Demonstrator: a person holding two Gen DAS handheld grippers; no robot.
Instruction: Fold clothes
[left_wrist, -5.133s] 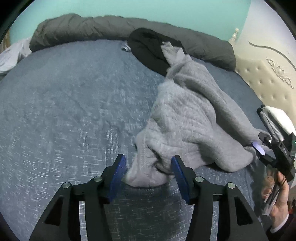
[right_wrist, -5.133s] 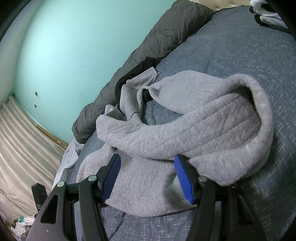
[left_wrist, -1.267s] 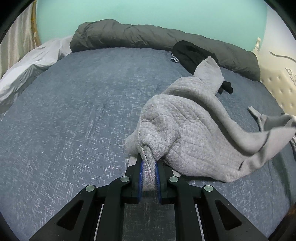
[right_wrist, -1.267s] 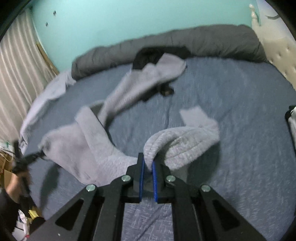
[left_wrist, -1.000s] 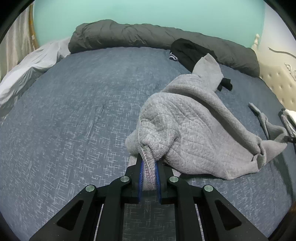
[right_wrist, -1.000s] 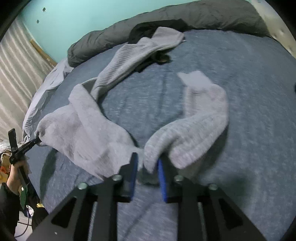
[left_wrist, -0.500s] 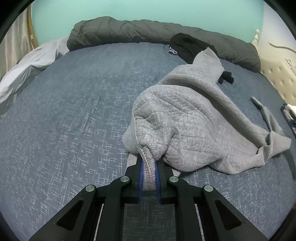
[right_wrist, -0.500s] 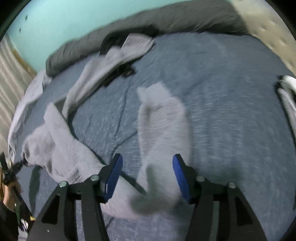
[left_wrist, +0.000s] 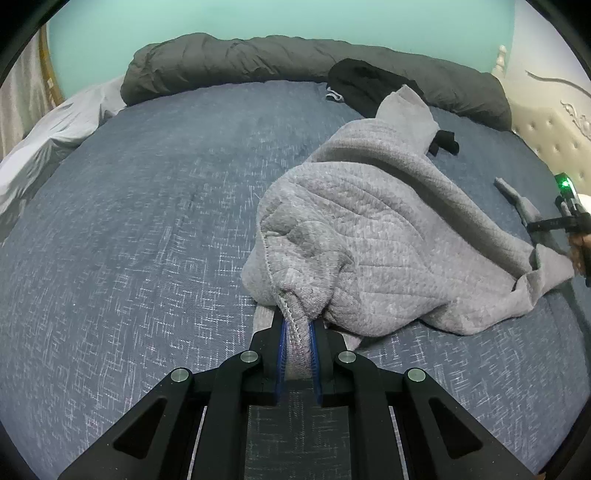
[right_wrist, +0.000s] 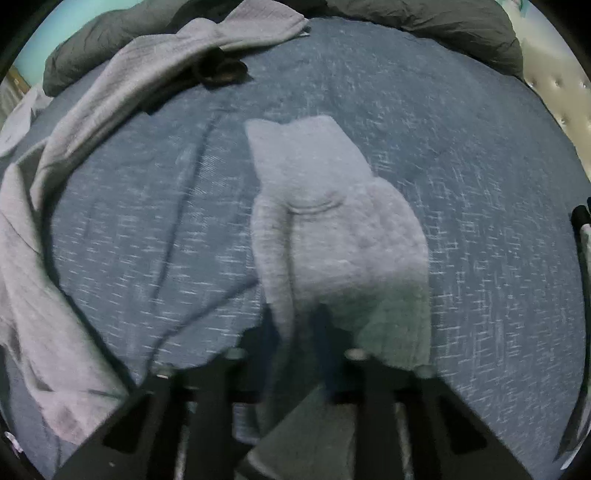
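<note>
A grey knit sweater (left_wrist: 388, 236) lies bunched on the blue-grey bed (left_wrist: 147, 206). My left gripper (left_wrist: 297, 336) is shut on its hem at the near end. One sleeve (left_wrist: 406, 107) trails toward the back of the bed. In the right wrist view another sleeve (right_wrist: 332, 221) lies flat, pointing away from me. My right gripper (right_wrist: 303, 343) is blurred, its fingers drawn close with the near end of that sleeve between them. The left wrist view shows the right gripper (left_wrist: 569, 218) at the far right edge, held by a hand (left_wrist: 580, 247).
A rolled dark grey duvet (left_wrist: 258, 62) lines the far edge of the bed, with a black garment (left_wrist: 365, 81) against it. A small black item (left_wrist: 445, 142) lies beside the sweater. A white sheet (left_wrist: 55, 125) hangs off the left; a padded headboard (left_wrist: 554, 125) stands on the right.
The right gripper let go of the sleeve, opened wide, and its fingers have now come together around the sleeve's near end. The left gripper keeps its hold on the hem.
</note>
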